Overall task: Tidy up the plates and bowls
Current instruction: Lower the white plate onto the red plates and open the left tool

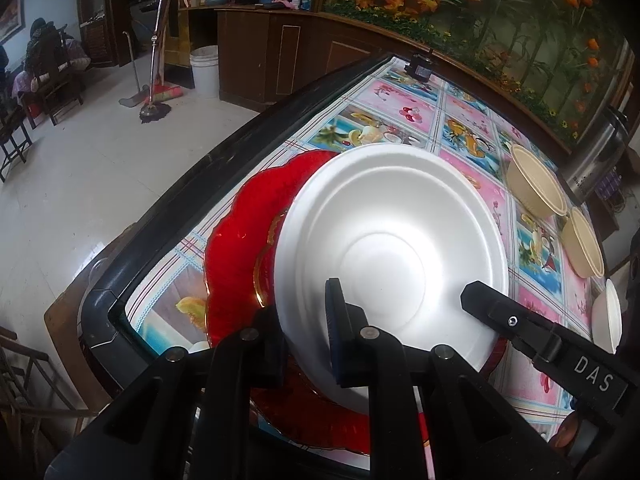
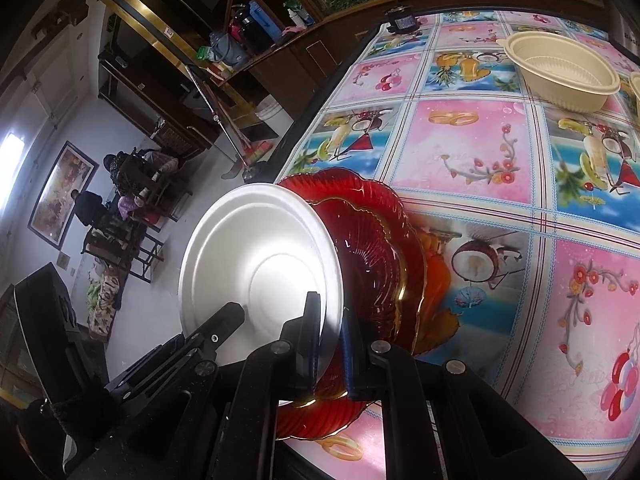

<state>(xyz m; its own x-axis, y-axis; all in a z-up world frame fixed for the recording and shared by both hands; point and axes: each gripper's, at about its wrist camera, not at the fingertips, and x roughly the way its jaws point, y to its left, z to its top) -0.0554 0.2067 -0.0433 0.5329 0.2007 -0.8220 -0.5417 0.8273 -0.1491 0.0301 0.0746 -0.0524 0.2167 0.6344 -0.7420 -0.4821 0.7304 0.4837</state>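
Both jaws pinch the white plate by its near rim above the red plates, unreleased, while two beige bowls wait unstacked on the bench beyond.

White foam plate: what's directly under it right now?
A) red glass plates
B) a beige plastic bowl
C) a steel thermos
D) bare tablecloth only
A. The white foam plate, gripped at its rim by the left gripper and the right gripper, sits tilted over the red glass plates; the beige plastic bowls stand apart, further along the table.
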